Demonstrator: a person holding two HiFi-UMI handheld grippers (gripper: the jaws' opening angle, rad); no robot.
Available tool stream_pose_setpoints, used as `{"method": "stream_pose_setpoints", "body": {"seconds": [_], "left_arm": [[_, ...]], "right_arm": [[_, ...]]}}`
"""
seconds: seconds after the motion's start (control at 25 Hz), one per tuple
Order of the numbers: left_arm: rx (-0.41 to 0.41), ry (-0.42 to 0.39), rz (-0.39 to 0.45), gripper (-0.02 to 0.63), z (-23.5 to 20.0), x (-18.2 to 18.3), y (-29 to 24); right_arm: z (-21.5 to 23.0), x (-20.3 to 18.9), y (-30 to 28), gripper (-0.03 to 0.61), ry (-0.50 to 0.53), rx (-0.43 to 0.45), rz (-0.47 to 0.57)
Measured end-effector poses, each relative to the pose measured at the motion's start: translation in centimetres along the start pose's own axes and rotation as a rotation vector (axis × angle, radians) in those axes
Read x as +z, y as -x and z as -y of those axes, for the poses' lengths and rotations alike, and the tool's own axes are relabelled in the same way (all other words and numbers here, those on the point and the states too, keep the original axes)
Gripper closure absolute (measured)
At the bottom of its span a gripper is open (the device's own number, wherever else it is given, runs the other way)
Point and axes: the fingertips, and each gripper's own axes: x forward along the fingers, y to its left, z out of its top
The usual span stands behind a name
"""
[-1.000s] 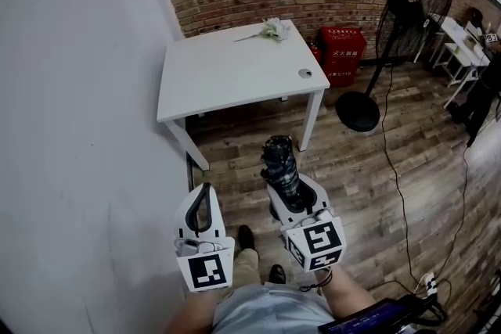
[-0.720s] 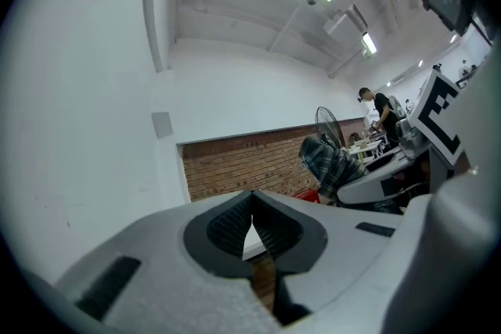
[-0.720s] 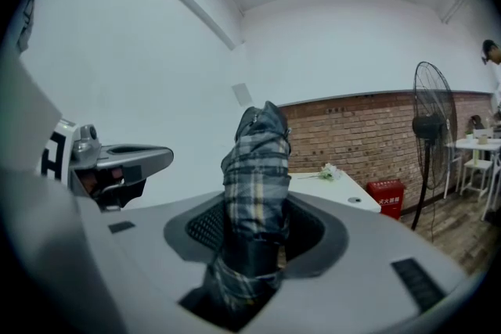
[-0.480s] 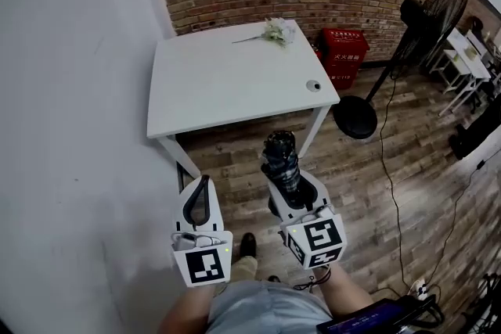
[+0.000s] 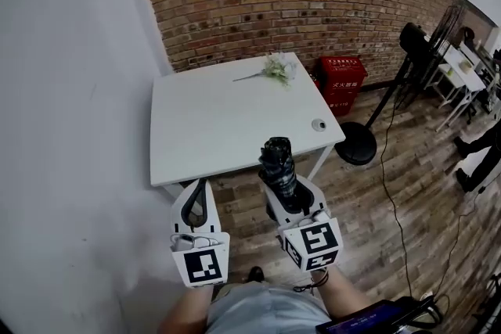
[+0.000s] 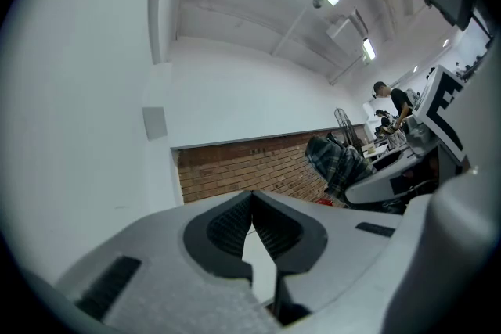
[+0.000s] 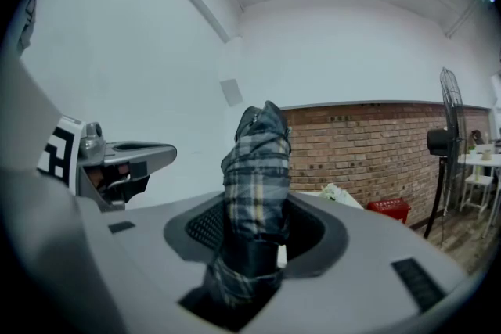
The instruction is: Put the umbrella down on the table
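Table (image 5: 227, 121) has come way closer than a second ago, its near edge now just ahead of the fingertips. Umbrella (image 5: 279, 164) is clamped in the right gripper (image 5: 291, 193) fingers. The left gripper (image 5: 198, 203) fingers are together and empty. Set-down looks close.

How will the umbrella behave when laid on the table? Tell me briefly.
The umbrella is a folded, roundish bundle, so it may roll slightly on the flat table. Its plaid cloth looks soft, so probably squashy, not slippery, in the right claw.
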Motion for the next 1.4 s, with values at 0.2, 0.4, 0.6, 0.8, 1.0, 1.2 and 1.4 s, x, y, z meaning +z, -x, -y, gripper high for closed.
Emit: {"method": "stream_pose_setpoints", "body": {"seconds": [0.2, 0.4, 0.6, 0.8, 1.0, 1.2, 1.4], "left_arm": [[-0.018, 0.009, 0.021, 0.607, -1.4, -0.2, -3.5], [-0.053, 0.006, 0.003, 0.607, -0.5, -1.9, -5.7], [-0.074, 0.012, -0.018, 0.607, 0.3, -2.9, -8.1], [-0.083, 0.003, -0.05, 0.607, 1.6, -4.6, -12.2], [-0.066, -0.017, -0.108, 0.607, 1.7, -6.6, -17.2], [-0.027, -0.057, -0.138, 0.607, 1.4, -6.8, -21.9], [0.024, -0.078, -0.124, 0.607, 0.0, -5.8, -26.2]], "right_arm": [[1.3, 1.2, -2.4, 0.393, 0.015, -0.035, 0.014], [3.1, 0.5, -3.8, 0.393, 0.01, -0.065, 0.002], [4.9, 0.0, -5.2, 0.391, 0.002, -0.072, -0.014], [8.9, -1.2, -8.0, 0.391, -0.016, -0.083, -0.027], [12.3, -2.5, -12.6, 0.392, -0.051, -0.049, -0.051], [15.8, -2.5, -17.3, 0.393, -0.078, -0.003, -0.06], [17.4, -0.3, -21.6, 0.393, -0.063, 0.052, -0.032]]}}
